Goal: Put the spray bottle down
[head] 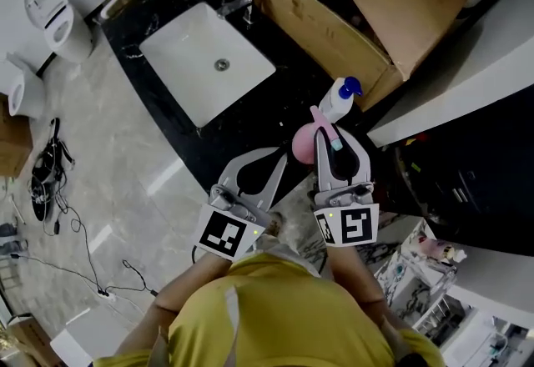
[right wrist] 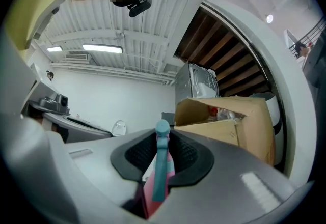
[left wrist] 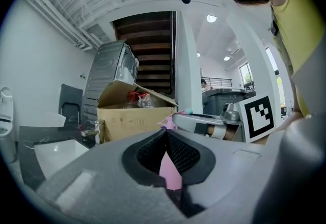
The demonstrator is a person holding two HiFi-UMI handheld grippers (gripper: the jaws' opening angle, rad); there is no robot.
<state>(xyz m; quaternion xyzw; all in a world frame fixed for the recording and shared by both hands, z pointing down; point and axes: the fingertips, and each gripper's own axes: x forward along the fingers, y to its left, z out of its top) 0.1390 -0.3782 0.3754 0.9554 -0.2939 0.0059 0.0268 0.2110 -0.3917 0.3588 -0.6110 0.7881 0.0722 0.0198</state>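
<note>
Pink with a teal spray head, the spray bottle (head: pixel 322 125) is held up off the black surface (head: pixel 271 111), just in front of the near corner of the cardboard box (head: pixel 321 27). The right gripper (head: pixel 330 140) has its fingers pinched on the bottle. In the right gripper view the teal part stands upright between the pads, with the pink part below it.

A rounded pink mass (head: pixel 300 144) sits right beside the bottle, on the side away from the box. Whether it is the bottle's own body or a separate thing, I cannot tell. The left gripper (head: pixel 282 158) points at this mass. In the left gripper view its fingers meet at the tips and a wedge of pink is caught between the pads.

A white bottle with a blue top (head: pixel 336 100) stands just beside the box, close to the spray bottle. On the box's other side, a white sink (head: pixel 183 57) is set into the surface, and a metal tap (head: pixel 238 0) stands between box and sink. Farther from the box, past the sink, is a white toilet (head: pixel 54 15). Black cables (head: pixel 46 173) lie on the pale tiled floor (head: pixel 125 173). The person wears a yellow shirt (head: pixel 284 315).
</note>
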